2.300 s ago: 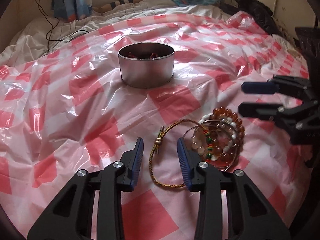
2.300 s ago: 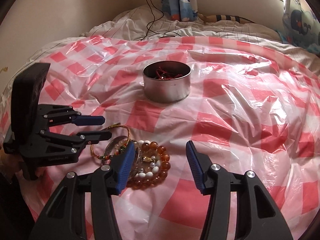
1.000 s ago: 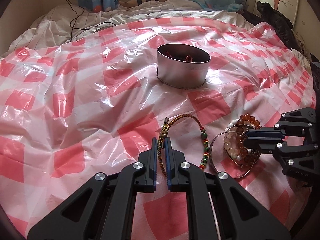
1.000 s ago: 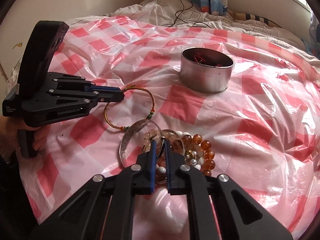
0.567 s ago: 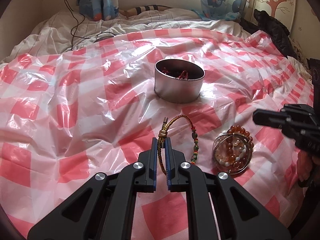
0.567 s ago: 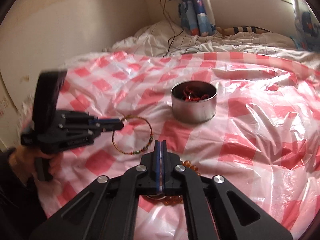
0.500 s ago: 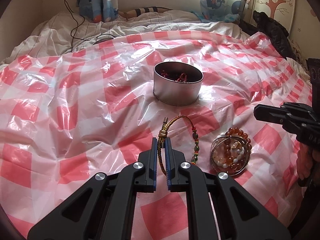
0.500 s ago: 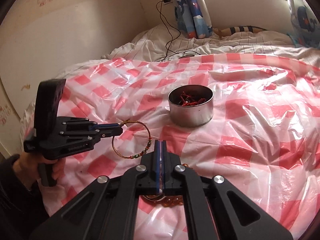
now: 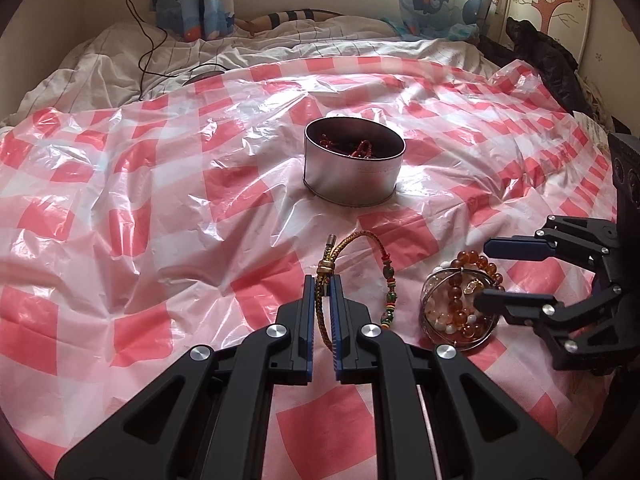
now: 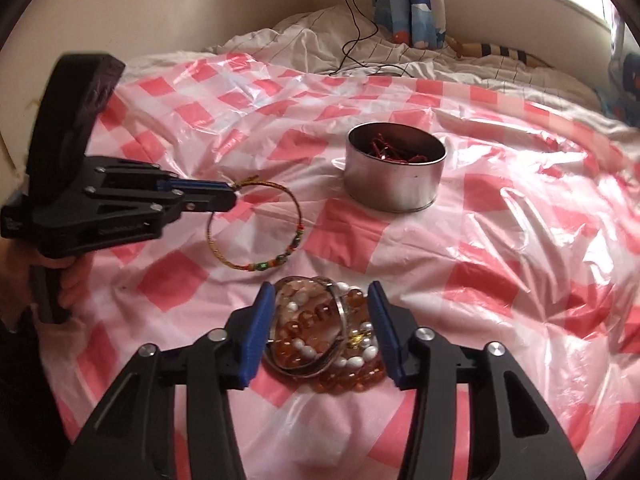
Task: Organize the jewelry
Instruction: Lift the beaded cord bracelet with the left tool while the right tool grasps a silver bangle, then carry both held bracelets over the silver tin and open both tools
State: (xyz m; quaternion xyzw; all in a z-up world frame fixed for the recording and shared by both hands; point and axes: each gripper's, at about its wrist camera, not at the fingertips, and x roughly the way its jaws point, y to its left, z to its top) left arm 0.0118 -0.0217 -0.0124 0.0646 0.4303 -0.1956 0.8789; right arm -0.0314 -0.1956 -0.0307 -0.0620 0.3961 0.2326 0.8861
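Pinching the cord bracelet [image 9: 352, 256], the left gripper [image 9: 322, 300] nears the opening, empty right gripper [image 10: 322, 328] above beads [image 10: 320, 336].

One tin [image 10: 394, 174] stands on the checked sheet [image 10: 520, 240], with red cords inside that are too tangled to count. One woven bracelet [image 10: 256, 236], one metal bangle [image 10: 320, 364] and a heap of beaded bracelets [image 10: 352, 376], number unclear. Two tools: left tool [image 10: 230, 196], right tool [image 10: 322, 336].

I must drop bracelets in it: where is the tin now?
The tin stands mid-sheet in both views, beyond the cord bracelet and the bead pile.
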